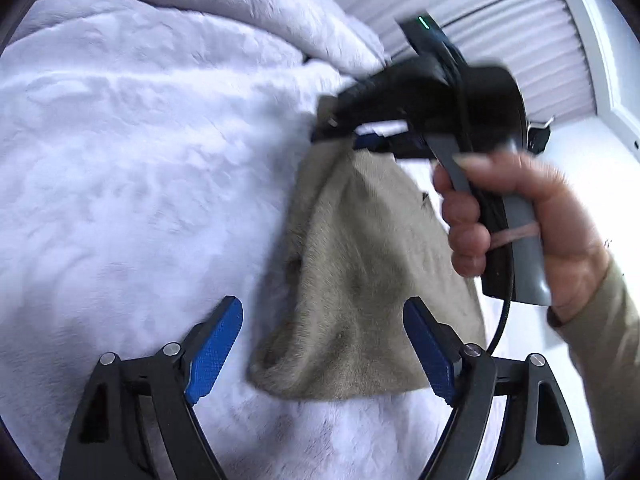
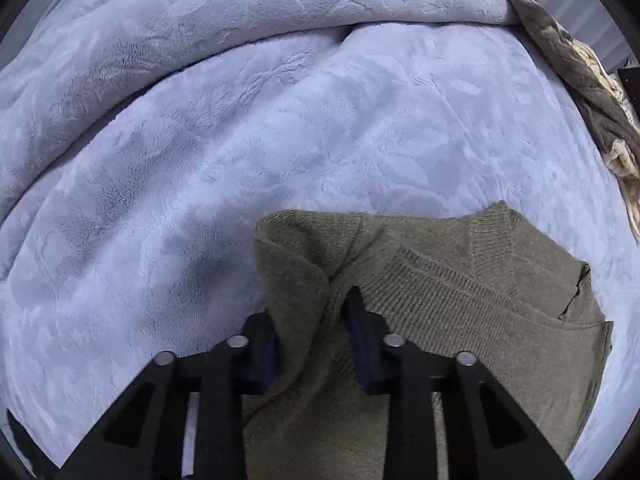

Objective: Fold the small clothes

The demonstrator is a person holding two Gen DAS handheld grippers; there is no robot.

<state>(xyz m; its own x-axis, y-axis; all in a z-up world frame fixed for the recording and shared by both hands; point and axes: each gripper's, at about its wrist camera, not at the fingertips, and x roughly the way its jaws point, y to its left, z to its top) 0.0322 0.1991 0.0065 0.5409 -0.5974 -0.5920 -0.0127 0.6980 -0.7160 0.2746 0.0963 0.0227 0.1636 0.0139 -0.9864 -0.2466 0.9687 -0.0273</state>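
In the left wrist view, the left gripper (image 1: 322, 350) stands wide and empty over the pale fleece blanket (image 1: 140, 160). The small olive-green knitted garment (image 1: 360, 280) hangs from the right gripper (image 1: 362, 142), whose jaws pinch its upper edge.

In the right wrist view, the garment's fabric bunches between the narrowed jaws; the rest lies rumpled. Folding looks barely begun.

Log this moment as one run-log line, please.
stage: fold started | right gripper: shut on sweater, lifting an edge | left gripper: open, holding nothing | surface: blanket
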